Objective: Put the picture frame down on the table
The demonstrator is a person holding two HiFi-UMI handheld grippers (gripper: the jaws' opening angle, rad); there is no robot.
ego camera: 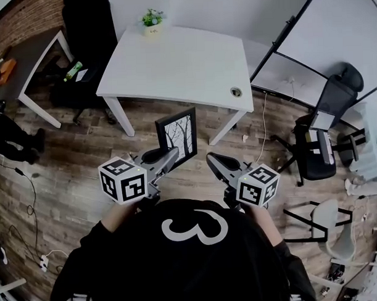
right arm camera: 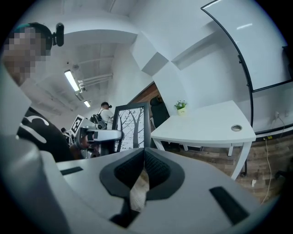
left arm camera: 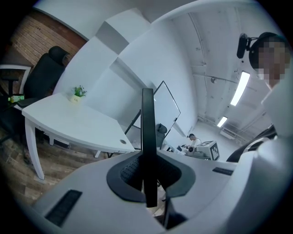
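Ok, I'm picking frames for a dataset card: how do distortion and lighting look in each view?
Head view: strong fisheye, the table's edges bow, the frame is sharp. Left gripper view: round black vignette, the frame is a dark edge-on strip, the lamp blows out. Right gripper view: the whiteboard edge curves, the frame's tree print is crisp.

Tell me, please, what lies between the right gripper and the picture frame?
Nothing does: the head view shows only wooden floor beneath the gap between the right gripper and the picture frame.
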